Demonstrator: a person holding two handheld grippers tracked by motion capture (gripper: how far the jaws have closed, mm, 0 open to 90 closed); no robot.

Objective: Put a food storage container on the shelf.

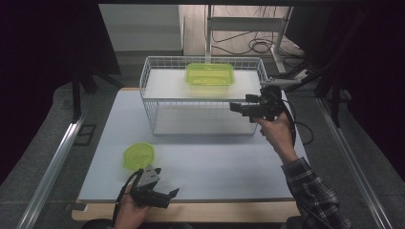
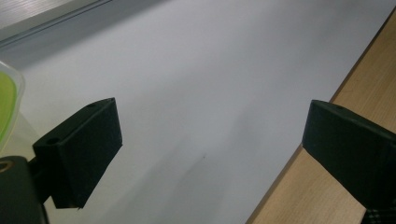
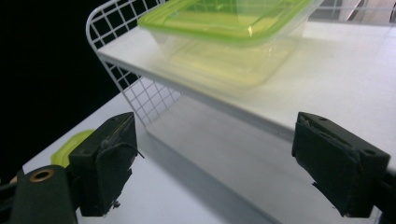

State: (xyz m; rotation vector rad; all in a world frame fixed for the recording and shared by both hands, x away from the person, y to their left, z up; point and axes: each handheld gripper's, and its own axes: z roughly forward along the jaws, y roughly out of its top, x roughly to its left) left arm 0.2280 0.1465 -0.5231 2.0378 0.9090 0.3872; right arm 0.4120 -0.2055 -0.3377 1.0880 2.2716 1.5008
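From above, the clear rectangular box with its green lid sits on the wire rack's upper shelf, the right gripper beside the rack, wide open and empty. The left gripper's own view shows its jaws apart over bare matte table. The right gripper's view shows the smooth plastic box well ahead of its blocky jaws.
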